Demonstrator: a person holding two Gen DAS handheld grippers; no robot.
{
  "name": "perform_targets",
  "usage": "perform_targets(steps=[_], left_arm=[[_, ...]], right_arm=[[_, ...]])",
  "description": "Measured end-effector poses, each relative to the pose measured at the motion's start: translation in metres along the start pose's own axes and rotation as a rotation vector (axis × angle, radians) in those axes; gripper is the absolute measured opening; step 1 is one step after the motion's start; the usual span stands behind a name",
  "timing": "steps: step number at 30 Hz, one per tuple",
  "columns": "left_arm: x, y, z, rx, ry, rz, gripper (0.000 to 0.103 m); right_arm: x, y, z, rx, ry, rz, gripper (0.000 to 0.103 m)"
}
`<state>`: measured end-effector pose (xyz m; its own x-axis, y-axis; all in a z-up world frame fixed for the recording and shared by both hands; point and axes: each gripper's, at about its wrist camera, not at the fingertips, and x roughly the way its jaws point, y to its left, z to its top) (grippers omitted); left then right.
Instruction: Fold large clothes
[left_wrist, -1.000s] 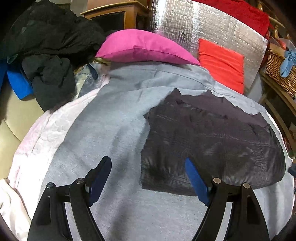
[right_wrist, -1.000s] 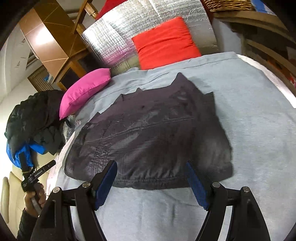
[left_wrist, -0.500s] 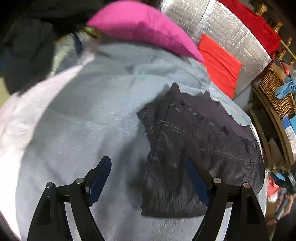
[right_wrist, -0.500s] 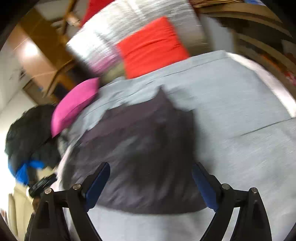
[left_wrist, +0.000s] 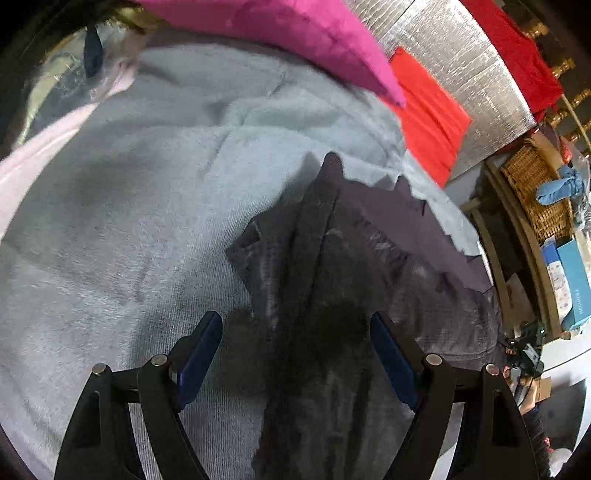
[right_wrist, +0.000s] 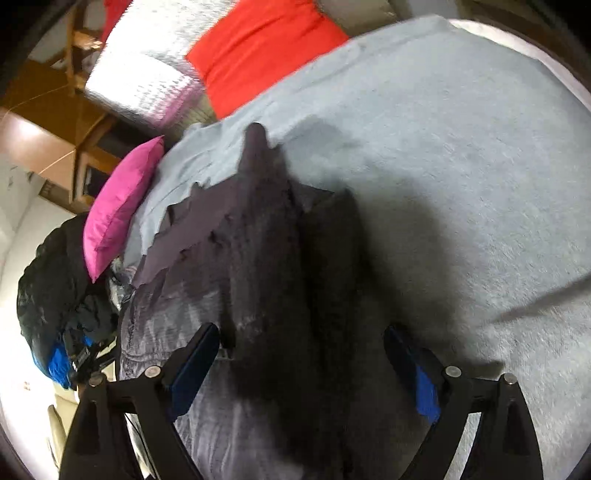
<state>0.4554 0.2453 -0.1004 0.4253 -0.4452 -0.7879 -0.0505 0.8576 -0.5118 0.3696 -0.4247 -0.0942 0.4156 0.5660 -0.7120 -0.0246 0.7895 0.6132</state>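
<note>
On a bed spread with a pale grey-blue blanket (left_wrist: 122, 221), a dark grey jacket (left_wrist: 354, 280) lies partly folded, a long ridge of cloth running up its middle toward a pointed tip at twelve o'clock. From the left wrist view, the left gripper (left_wrist: 295, 354) hangs over the garment's near left edge with its blue-padded jaws spread wide and gripping nothing: the nine o'clock pad is over bare blanket just off the jacket's edge, the three o'clock pad over the dark cloth, and the ridge passes between them. From the right wrist view, the right gripper (right_wrist: 301, 363) also stands wide, its jaws parted with no pad pressing on cloth; the jacket's raised fold fills the gap between them, and the three o'clock pad sits near the garment's right edge, where blanket begins. A magenta pillow (right_wrist: 120, 201) lies beyond the jacket at ten o'clock in that view, a red cushion (right_wrist: 258, 48) at twelve, against a silver quilted panel (right_wrist: 144, 74). A wicker basket (left_wrist: 535, 192) stands at three o'clock in the left view.
</note>
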Motion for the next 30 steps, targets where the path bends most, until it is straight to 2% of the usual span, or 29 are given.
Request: perform_targets(steps=[3, 6, 8, 10, 11, 12, 15, 17, 19, 30], left_arm=[[0.009, 0.000, 0.001, -0.009, 0.007, -0.012, 0.082], [0.018, -0.004, 0.002, -0.015, 0.010, -0.029, 0.082], [0.026, -0.010, -0.002, 0.042, 0.026, 0.018, 0.082], [0.027, -0.019, -0.003, 0.085, 0.033, 0.047, 0.070], [0.029, -0.020, -0.002, 0.084, 0.047, 0.019, 0.050], [0.030, -0.022, -0.001, 0.071, 0.058, -0.002, 0.040], [0.032, -0.037, 0.000, 0.114, 0.053, 0.044, 0.024], [0.027, -0.051, 0.001, 0.151, 0.030, 0.095, 0.019], [0.017, -0.065, 0.002, 0.187, -0.004, 0.126, 0.017], [-0.092, -0.165, 0.009, 0.368, -0.208, 0.118, 0.016]], right_arm=[[0.002, 0.007, -0.001, -0.026, 0.027, 0.045, 0.093], [0.011, 0.019, -0.002, -0.075, 0.053, 0.035, 0.092], [0.017, 0.024, -0.003, -0.100, 0.055, 0.023, 0.091], [0.020, 0.027, -0.002, -0.110, 0.054, 0.018, 0.077], [0.022, 0.027, -0.002, -0.110, 0.054, 0.017, 0.072], [0.023, 0.028, -0.001, -0.113, 0.057, 0.013, 0.061], [0.025, 0.033, 0.000, -0.123, 0.069, -0.008, 0.041], [0.022, 0.042, 0.001, -0.145, 0.067, -0.030, 0.030], [0.013, 0.054, 0.003, -0.179, 0.057, -0.056, 0.022], [-0.067, 0.154, 0.019, -0.365, -0.044, -0.090, 0.017]])
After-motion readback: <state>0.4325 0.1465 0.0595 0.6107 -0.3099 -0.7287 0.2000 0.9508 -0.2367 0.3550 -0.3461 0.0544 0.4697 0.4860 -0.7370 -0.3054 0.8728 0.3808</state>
